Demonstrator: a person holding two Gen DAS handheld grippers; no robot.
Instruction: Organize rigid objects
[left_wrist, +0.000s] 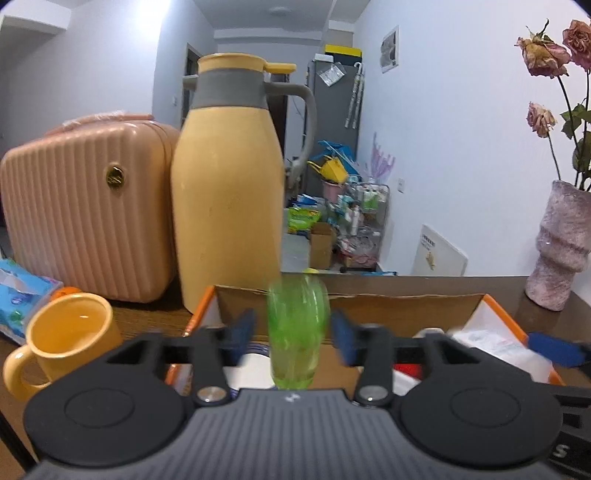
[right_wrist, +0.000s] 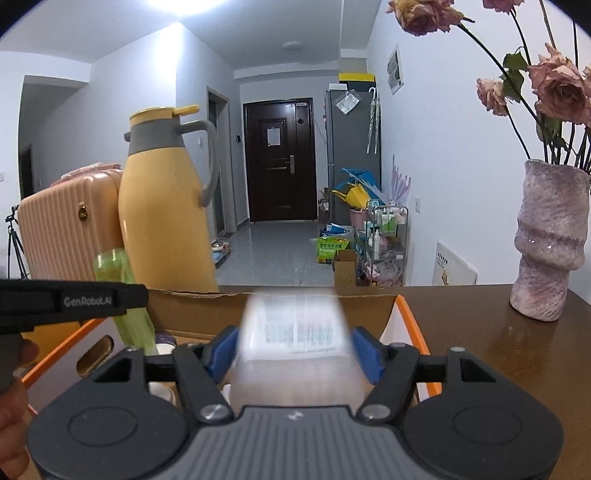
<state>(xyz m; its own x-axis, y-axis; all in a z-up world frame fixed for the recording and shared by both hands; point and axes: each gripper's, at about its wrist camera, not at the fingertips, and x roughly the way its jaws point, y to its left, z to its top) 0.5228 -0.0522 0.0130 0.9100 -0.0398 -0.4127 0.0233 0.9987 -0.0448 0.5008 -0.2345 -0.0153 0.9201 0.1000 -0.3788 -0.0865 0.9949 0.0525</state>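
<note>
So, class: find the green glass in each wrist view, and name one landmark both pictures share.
Left wrist view: green glass at bottom centre, between the left gripper's open fingers, over the cardboard box.
Right wrist view: green glass at lower left.
Shared landmark: yellow thermos jug.

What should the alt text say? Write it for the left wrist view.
A blurred green glass sits between the open blue pads of the left gripper, above a cardboard box. Behind stand a yellow jug, a pink case and a yellow mug.
</note>
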